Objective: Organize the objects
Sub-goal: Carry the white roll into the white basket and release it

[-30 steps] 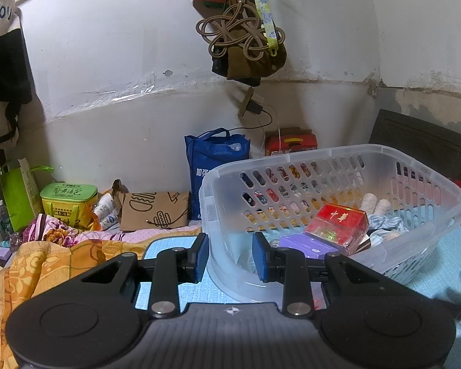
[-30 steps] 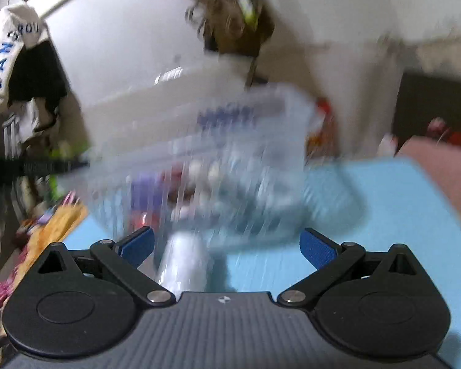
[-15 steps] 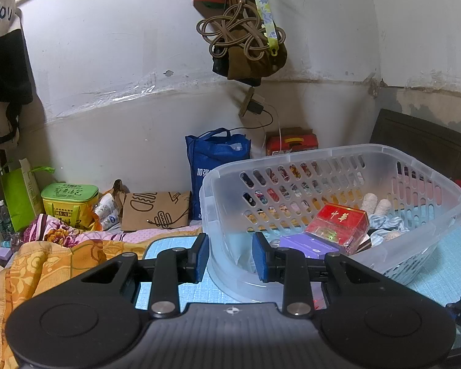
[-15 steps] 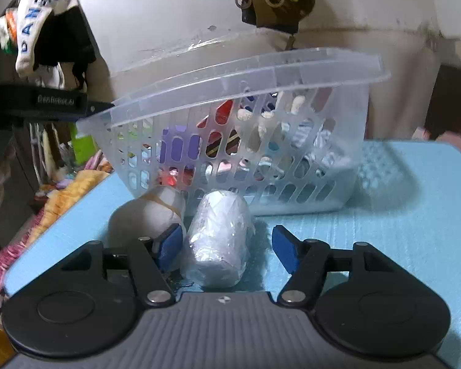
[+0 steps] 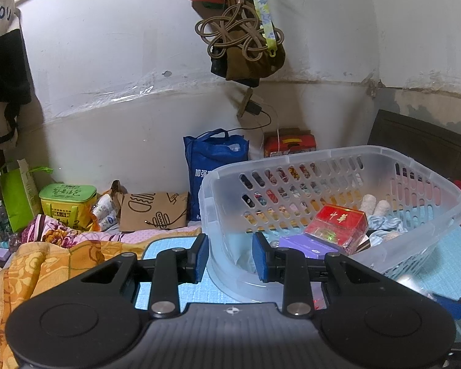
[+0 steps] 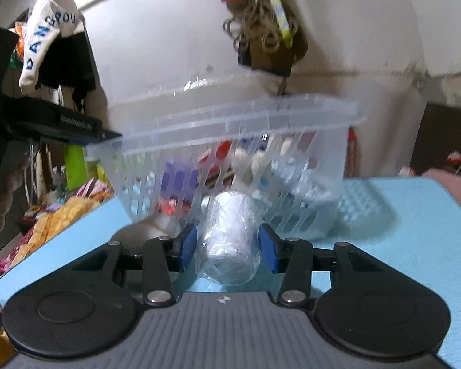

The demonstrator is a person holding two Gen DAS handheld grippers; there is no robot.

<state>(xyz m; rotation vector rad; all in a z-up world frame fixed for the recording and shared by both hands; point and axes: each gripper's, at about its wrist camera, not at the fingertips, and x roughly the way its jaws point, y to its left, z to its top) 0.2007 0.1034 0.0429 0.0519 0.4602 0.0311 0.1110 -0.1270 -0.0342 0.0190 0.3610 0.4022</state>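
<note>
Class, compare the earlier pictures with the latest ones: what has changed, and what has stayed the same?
The right claw has moved in around the white roll and is closing on it; the pads look about to touch. The left claw stays clamped on the basket wall, and the basket's contents are unmoved.

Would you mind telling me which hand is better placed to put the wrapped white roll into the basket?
Right. Its tongs are closing around the wrapped white roll, just outside the basket. The left tongs are clamped on the basket's near wall.
</note>
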